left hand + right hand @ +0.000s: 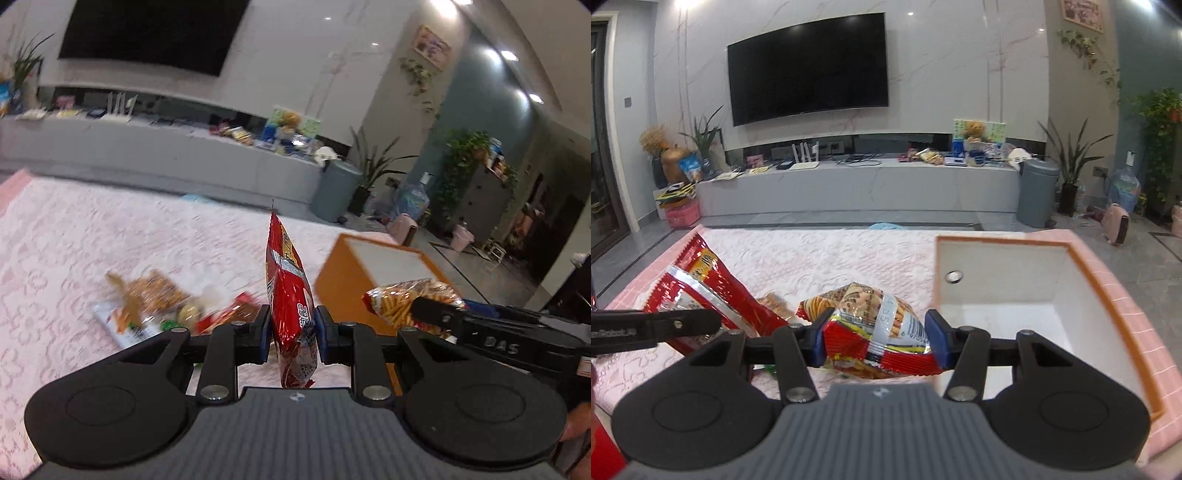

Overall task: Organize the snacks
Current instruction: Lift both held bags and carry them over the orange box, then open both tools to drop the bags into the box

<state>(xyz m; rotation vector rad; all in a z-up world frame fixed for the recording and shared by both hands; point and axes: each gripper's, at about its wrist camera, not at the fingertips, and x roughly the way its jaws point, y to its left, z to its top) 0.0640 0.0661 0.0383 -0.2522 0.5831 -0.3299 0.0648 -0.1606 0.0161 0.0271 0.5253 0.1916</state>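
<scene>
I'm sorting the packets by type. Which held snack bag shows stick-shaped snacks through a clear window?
The stick-snack bag in the right gripper. The red foil bag pinched by the left gripper is opaque.

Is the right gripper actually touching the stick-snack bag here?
Touching. The right wrist view shows both blue pads of the right gripper pressed into the crumpled sides of the stick-snack bag, which is pinched between them.

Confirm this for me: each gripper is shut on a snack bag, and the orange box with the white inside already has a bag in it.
Not quite. The orange box holds no bag; the right wrist view shows its white inside bare. The rest stands: the left gripper is shut on the red snack bag, and the right gripper on the bag of stick snacks.
</scene>
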